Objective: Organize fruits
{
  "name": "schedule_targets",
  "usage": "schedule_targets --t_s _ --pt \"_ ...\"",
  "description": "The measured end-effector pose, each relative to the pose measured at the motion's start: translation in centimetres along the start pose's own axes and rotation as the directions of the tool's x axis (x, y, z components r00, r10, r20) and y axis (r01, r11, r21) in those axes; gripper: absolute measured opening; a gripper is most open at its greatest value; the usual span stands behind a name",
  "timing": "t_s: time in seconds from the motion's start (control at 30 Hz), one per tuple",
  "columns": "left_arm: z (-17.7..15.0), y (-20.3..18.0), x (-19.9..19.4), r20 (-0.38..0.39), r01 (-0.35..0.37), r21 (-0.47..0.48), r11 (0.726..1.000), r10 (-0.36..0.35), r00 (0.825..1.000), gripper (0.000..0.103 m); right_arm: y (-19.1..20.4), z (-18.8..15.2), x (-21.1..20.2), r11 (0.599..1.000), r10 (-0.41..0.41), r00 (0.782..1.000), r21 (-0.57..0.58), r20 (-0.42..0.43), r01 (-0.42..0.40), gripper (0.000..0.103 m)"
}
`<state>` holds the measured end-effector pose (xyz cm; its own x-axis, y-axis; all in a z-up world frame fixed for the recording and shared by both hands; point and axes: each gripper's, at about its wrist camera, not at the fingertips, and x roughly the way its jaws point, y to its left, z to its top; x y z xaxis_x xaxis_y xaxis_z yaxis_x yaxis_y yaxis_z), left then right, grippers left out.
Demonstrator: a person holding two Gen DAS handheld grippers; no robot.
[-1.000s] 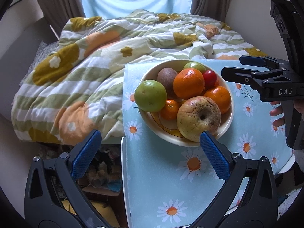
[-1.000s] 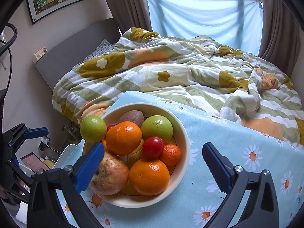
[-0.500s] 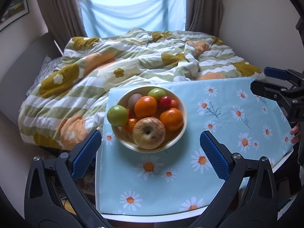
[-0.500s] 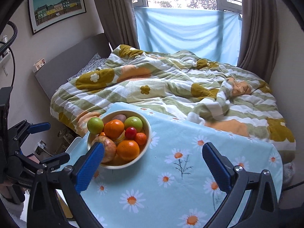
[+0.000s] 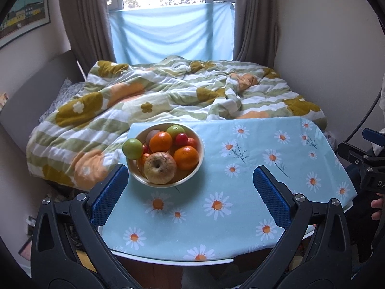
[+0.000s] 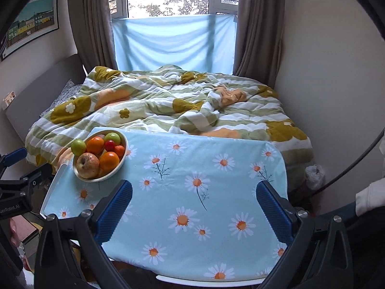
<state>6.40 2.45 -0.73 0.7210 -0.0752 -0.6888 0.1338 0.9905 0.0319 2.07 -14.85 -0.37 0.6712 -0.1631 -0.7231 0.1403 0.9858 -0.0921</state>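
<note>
A cream bowl (image 5: 196, 163) full of fruit stands at the far left corner of the table; it also shows in the right wrist view (image 6: 123, 161). In it lie a large blemished apple (image 5: 160, 167), oranges (image 5: 186, 157), a green apple (image 5: 132, 148) on the left rim, a red fruit (image 5: 181, 139) and others. My left gripper (image 5: 191, 192) is open and empty, above the table's near side, short of the bowl. My right gripper (image 6: 192, 204) is open and empty, over the table's middle, right of the bowl.
The table wears a light blue daisy cloth (image 5: 240, 192). Behind it is a bed with a green, white and orange flowered duvet (image 5: 168, 96). Walls close in left and right. The right gripper's body shows at the left view's right edge (image 5: 368, 163).
Both grippers have pulled back and up from the bowl, which now looks small and farther away. Both stay open and empty. The fruit has not moved.
</note>
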Motion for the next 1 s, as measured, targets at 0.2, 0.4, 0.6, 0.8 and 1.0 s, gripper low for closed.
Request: schedule_targets --t_s 0.2,0.4,0.6,0.8,1.0 --pt "-0.3 -0.8 -1.1 0.018 0.003 0.01 1.0 -0.003 1.0 0.103 -0.6 -0.9 -1.0 0.999 -0.005 1.0 0.031 0.011 0.005 0.102" --pt "0.0 -1.2 -1.4 0.028 -0.005 0.022 1.0 0.004 1.0 0.103 -0.9 -1.2 -1.5 0.999 -0.006 1.0 0.036 0.026 0.005 0.102" --pt "-0.1 -1.2 -1.4 0.031 -0.005 0.02 1.0 0.004 1.0 0.103 -0.9 -1.0 -1.5 0.999 -0.005 1.0 0.038 0.027 0.004 0.102" --pt "0.2 -1.2 -1.0 0.026 -0.008 0.029 1.0 0.007 1.0 0.103 -0.9 -0.8 -1.4 0.999 -0.006 1.0 0.041 0.026 0.005 0.102" --pt "0.4 -1.1 -1.0 0.028 -0.01 0.027 1.0 0.009 1.0 0.103 -0.9 -0.5 -1.3 0.999 -0.01 1.0 0.043 0.027 0.009 0.102"
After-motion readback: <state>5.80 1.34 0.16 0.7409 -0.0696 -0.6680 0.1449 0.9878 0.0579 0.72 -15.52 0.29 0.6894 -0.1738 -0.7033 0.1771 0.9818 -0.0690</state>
